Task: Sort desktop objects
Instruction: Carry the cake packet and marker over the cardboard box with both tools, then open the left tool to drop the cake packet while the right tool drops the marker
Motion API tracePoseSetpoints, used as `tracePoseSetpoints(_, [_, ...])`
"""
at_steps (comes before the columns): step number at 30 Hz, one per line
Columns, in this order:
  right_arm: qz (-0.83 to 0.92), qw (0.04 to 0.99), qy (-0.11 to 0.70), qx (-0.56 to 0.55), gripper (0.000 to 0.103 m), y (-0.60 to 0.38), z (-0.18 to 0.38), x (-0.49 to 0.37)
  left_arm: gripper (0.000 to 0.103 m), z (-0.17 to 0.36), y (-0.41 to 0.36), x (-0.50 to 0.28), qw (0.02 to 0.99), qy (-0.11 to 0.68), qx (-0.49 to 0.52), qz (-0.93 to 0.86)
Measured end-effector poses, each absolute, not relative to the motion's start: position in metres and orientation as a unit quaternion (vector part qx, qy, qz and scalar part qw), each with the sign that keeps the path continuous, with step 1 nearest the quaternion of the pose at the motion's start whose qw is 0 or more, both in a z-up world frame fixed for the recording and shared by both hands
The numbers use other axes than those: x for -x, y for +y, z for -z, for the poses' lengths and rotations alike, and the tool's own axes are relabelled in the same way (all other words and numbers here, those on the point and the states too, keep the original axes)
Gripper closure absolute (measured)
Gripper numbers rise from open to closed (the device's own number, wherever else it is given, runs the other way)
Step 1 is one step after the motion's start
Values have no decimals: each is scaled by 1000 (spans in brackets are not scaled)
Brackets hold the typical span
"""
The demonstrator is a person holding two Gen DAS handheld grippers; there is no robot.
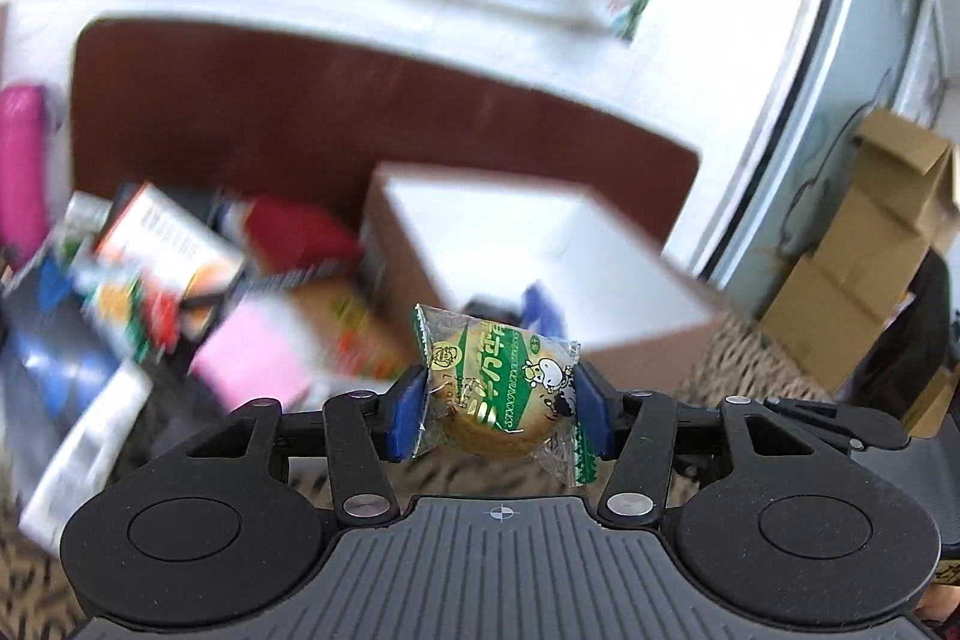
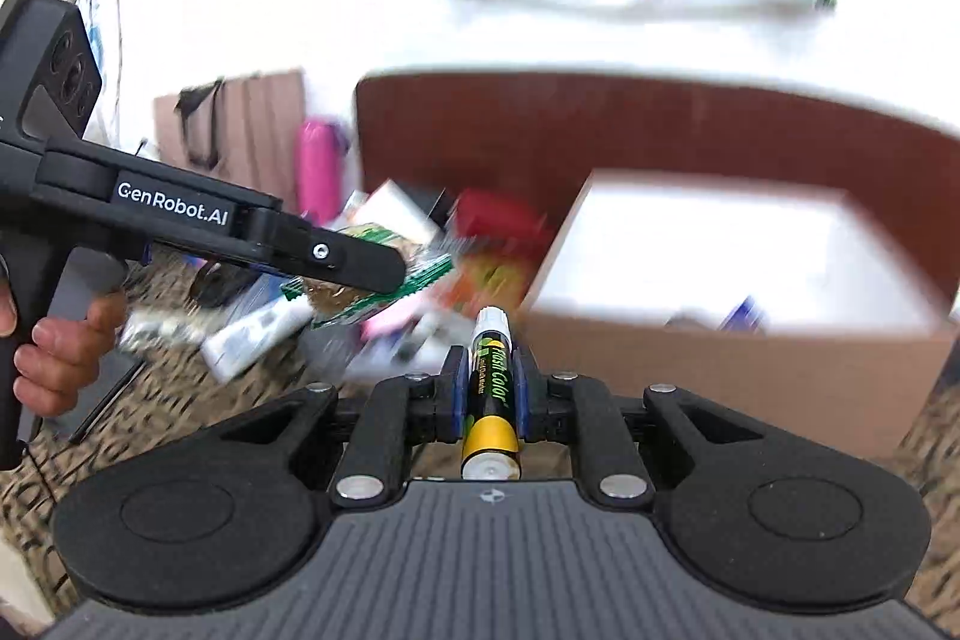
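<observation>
My left gripper (image 1: 501, 409) is shut on a wrapped round biscuit in a clear and green packet (image 1: 498, 388), held above the patterned surface. The same gripper (image 2: 384, 274) and its packet (image 2: 372, 298) show at the left of the right wrist view. My right gripper (image 2: 489, 388) is shut on a black and yellow "Flash Color" marker (image 2: 491, 388) with a white tip pointing forward. An open cardboard box with a white inside (image 1: 540, 244) stands just ahead; it also shows in the right wrist view (image 2: 720, 244), with a few small items lying in it.
A blurred pile of packets, small boxes and a red item (image 1: 198, 280) lies left of the box. A pink bottle (image 1: 21, 160) stands far left. A brown headboard (image 1: 360, 112) runs behind. Stacked cardboard boxes (image 1: 870, 244) stand at the right.
</observation>
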State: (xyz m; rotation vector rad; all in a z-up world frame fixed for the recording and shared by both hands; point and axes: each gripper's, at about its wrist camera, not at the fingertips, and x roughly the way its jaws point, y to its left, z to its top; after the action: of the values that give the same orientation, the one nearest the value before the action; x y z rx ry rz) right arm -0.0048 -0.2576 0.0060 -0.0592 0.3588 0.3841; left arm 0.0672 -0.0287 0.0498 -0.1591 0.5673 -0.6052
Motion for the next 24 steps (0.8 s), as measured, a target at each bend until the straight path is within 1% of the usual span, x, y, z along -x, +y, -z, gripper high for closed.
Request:
tracePoseSetpoints(4, [-147, 978, 135, 55, 86, -277, -34, -12, 49, -70, -56, -92, 914, 260, 69, 305])
tracePoseSetpoints(8, [-102, 983, 132, 71, 86, -300, -44, -48, 49, -70, -85, -127, 906, 277, 71, 312])
tracePoseSetpoints(12, [-67, 981, 160, 84, 86, -324, -33, -91, 49, -58, -115, -163, 898, 299, 58, 316])
tracePoseSetpoints(18, [-32, 968, 228, 101, 86, -348, 2, -144, 49, -24, -160, -212, 887, 348, 21, 303])
tracePoseSetpoints(24, [-17, 952, 286, 112, 86, -360, 29, -183, 49, 9, -181, -250, 877, 385, -3, 286])
